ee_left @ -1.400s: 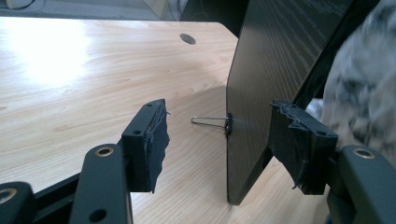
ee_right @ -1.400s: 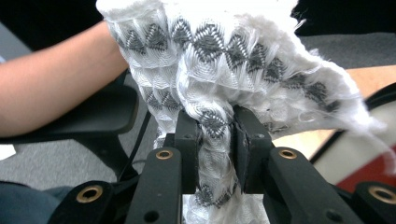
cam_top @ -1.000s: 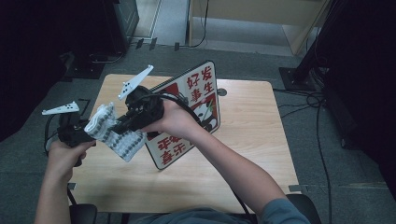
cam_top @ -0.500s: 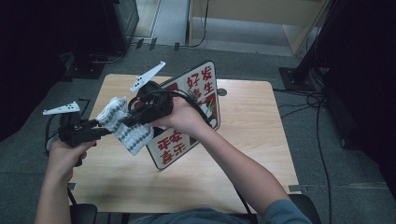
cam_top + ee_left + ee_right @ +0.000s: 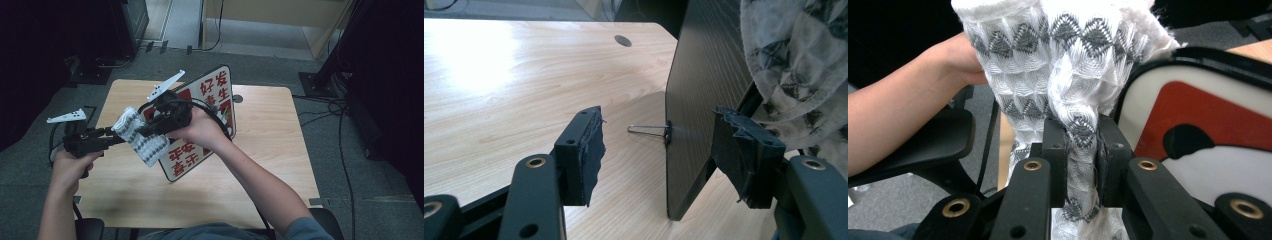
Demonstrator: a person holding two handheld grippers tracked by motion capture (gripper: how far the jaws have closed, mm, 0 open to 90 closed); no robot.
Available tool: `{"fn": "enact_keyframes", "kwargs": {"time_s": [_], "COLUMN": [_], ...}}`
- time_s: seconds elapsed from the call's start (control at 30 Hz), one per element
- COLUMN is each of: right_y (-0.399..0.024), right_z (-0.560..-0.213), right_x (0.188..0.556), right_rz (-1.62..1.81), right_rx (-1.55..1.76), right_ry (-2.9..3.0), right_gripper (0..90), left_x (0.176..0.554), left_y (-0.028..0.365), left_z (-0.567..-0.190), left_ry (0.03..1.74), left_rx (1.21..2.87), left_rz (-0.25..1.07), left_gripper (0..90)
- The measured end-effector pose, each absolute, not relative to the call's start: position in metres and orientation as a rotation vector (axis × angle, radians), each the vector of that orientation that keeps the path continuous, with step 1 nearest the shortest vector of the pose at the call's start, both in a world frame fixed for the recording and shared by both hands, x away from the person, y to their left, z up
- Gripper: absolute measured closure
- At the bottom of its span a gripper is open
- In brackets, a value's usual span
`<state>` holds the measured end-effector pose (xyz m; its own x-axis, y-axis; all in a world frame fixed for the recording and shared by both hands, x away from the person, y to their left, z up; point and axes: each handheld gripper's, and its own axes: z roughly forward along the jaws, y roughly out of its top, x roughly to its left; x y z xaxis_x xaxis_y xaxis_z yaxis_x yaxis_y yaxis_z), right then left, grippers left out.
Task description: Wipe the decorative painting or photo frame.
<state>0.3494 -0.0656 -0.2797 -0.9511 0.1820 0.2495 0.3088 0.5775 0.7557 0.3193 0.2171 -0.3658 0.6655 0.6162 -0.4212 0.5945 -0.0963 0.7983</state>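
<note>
The right claw (image 5: pixel 1082 150) has just been closing and now pinches a bunched fold of the white cloth (image 5: pixel 1068 65), held above the wooden bench (image 5: pixel 260 165). The left claw (image 5: pixel 664 150) stands spread just beside the cloth, astride the edge of an upright red-lettered sign board (image 5: pixel 200 125). Grey floor and dark equipment surround the bench.

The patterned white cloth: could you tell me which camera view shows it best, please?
The right gripper view: the cloth sits close up, pinched between the right gripper jaws. The high view shows it small beside the sign board; the left gripper view catches one edge.
</note>
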Motion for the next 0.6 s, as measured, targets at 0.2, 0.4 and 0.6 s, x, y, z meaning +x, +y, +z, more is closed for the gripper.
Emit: {"fn": "enact_keyframes", "kwargs": {"time_s": [0.2, 0.4, 0.6], "right_y": [-0.068, -0.069, -0.071], "right_z": [-0.284, -0.288, -0.293], "right_x": [0.349, 0.348, 0.347], "right_rz": [-1.305, -1.299, -1.297], "right_rx": [-0.439, -0.45, -0.455], "right_ry": [-2.658, -2.654, -2.65], "right_gripper": [79.7, 79.6, 79.5], "left_x": [0.319, 0.32, 0.32], "left_y": [0.217, 0.217, 0.217], "left_z": [-0.366, -0.366, -0.366], "left_ry": [0.974, 0.972, 0.968], "left_rx": [1.766, 1.764, 1.764], "left_rz": [0.025, 0.026, 0.026], "left_gripper": [38.1, 38.1, 38.1]}}
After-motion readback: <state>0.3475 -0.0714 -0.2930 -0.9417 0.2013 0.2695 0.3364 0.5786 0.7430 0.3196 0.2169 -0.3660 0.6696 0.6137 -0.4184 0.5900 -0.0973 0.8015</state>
